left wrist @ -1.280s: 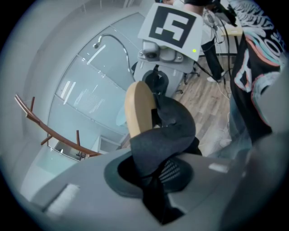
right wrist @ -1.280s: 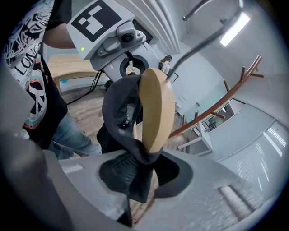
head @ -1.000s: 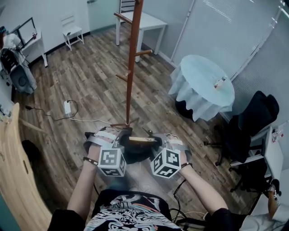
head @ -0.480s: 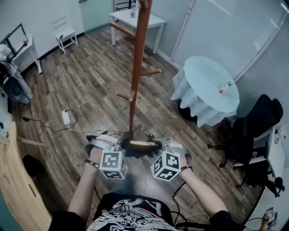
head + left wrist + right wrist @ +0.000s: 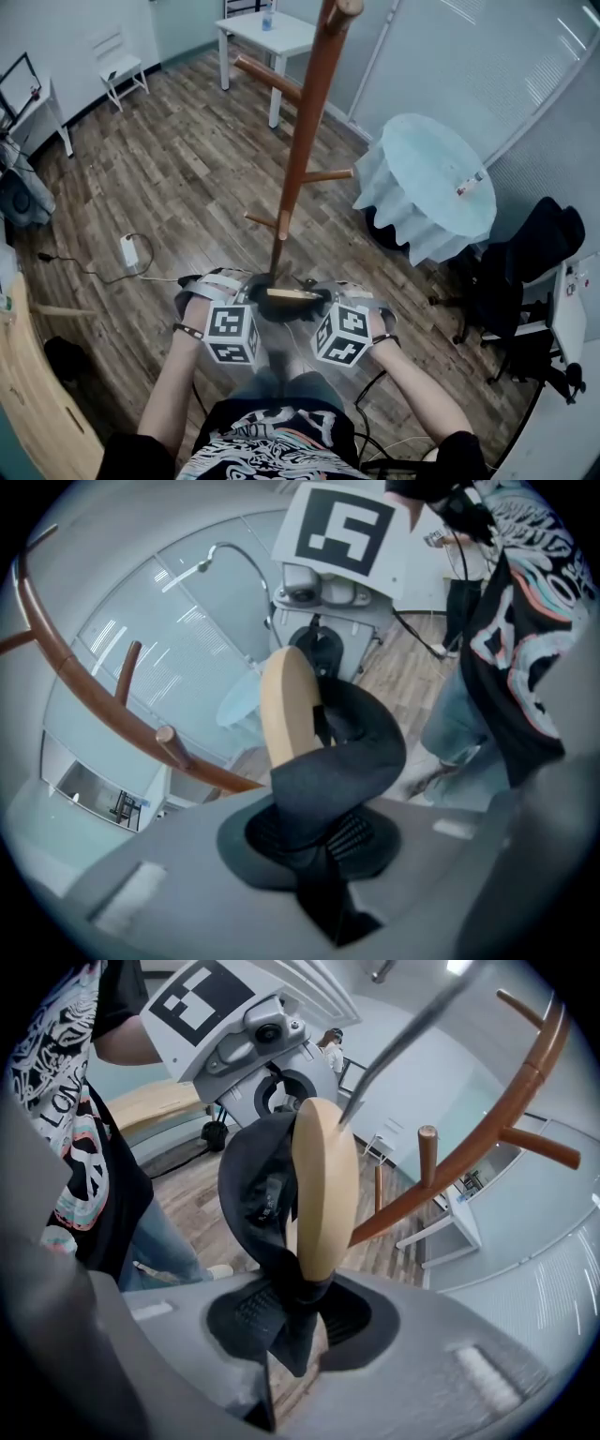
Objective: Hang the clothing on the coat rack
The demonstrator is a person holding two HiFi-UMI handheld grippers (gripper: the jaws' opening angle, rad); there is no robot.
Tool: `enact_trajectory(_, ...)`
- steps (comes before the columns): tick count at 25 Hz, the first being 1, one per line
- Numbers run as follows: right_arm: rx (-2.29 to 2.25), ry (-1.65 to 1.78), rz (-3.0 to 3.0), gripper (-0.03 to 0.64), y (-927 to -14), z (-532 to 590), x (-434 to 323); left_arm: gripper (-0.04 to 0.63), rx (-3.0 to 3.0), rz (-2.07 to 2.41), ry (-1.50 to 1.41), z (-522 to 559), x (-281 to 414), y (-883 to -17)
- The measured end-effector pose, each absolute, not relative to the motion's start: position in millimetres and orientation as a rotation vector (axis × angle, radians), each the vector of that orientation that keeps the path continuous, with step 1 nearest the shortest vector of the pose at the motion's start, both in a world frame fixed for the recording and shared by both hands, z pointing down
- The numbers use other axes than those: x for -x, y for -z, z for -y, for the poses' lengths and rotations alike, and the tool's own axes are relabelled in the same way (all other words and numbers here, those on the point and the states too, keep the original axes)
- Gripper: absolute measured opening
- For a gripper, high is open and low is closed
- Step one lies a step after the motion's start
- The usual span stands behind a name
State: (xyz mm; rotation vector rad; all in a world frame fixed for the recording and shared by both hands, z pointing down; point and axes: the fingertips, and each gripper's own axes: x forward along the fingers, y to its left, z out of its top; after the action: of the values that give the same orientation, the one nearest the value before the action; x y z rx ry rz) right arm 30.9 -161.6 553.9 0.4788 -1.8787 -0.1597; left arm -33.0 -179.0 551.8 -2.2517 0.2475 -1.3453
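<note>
A wooden hanger [image 5: 292, 295] wrapped in a dark garment [image 5: 281, 317] is held level in front of me, just short of the brown coat rack [image 5: 305, 141]. My left gripper [image 5: 251, 293] is shut on the hanger's left end, cloth bunched between its pads. My right gripper [image 5: 323, 298] is shut on the right end. In the left gripper view, the hanger [image 5: 289, 714] and garment [image 5: 342, 761] rise from the left gripper [image 5: 319, 846], with rack pegs [image 5: 173, 742] behind. The right gripper view shows the hanger [image 5: 323, 1185], its metal hook [image 5: 403, 1035] and the rack [image 5: 497, 1110] beyond the right gripper [image 5: 295, 1321].
A round table with a pale blue cloth [image 5: 427, 169] stands right of the rack. Black office chairs [image 5: 511, 272] are at the far right. A white table [image 5: 267, 33] and a white chair [image 5: 122, 61] stand at the back. A power strip with cable [image 5: 129, 250] lies on the wood floor.
Both grippers have carried the hanger forward toward the rack. The rack now stands closer and larger, with its upper pegs rising above the grippers. Both grips are unchanged.
</note>
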Motion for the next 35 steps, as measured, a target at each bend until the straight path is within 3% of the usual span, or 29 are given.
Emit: enact_trajectory(35,-0.204,0.049,1.852,0.069,-593,290,-12,0.038,2.488,-0.294,1.448,298,52,-596)
